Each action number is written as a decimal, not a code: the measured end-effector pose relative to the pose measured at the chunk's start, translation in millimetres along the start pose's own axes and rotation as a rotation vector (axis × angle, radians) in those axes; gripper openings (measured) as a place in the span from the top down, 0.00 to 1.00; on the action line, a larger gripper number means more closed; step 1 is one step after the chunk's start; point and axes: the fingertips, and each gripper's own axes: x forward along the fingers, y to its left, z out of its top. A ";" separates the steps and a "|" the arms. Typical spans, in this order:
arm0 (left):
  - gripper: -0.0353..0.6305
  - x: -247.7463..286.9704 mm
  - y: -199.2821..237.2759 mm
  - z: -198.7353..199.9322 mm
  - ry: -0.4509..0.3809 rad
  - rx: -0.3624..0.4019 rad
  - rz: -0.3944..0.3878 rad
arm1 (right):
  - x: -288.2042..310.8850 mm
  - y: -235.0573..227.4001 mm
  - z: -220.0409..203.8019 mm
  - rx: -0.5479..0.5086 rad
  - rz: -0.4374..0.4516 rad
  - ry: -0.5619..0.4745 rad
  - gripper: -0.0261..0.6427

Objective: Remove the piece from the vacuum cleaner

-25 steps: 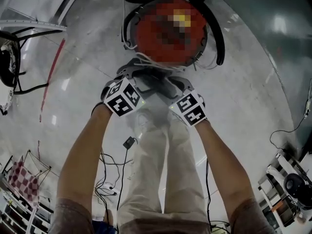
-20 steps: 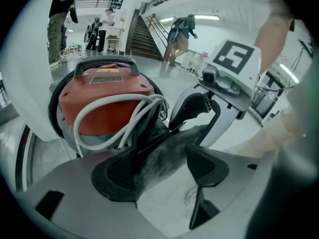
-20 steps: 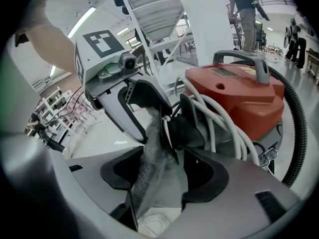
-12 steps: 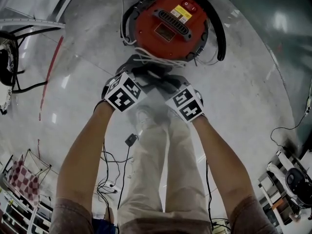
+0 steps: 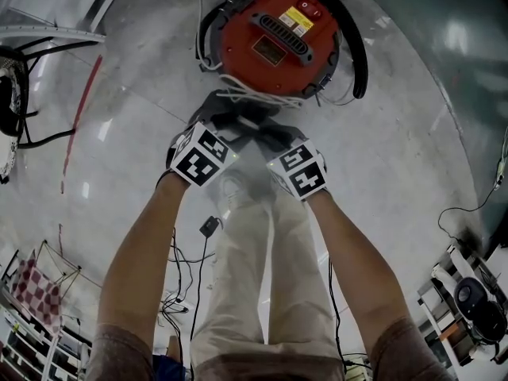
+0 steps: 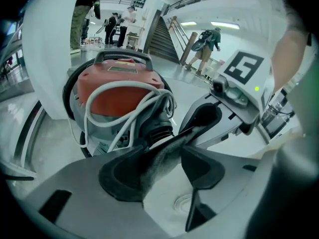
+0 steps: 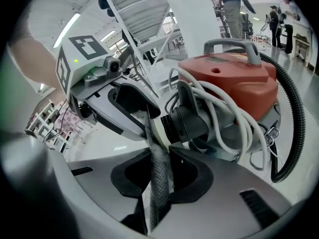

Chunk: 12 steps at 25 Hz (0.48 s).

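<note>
Grasp step, as judged: the right gripper (image 7: 159,163) has its closing jaws pinched on the grey mesh piece (image 7: 157,188), the left gripper (image 6: 169,153) is closing around it but not yet clamped, just short of the black inlet (image 7: 187,123), so next firm both grips and draw nearward; only the gripper views show this contact, only the head view the whole vacuum cleaner (image 5: 274,38) beyond.

Three views around one vacuum cleaner (image 5: 278,42)
Head camera looked steeply down from above; both gripper cameras faced it low, close, along their jaws.
</note>
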 end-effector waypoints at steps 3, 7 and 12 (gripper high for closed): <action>0.61 -1.4 1.1 0.7 0.000 -0.032 0.001 | -1.3 0.1 0.9 0.047 -0.005 -0.011 0.86; 0.63 -4.6 0.3 -1.5 -0.023 -0.061 0.008 | -2.4 1.7 0.6 0.079 -0.015 -0.022 0.87; 0.65 -10.9 -0.5 -5.5 -0.028 -0.060 0.042 | -1.5 7.9 -1.5 0.114 -0.009 -0.036 0.87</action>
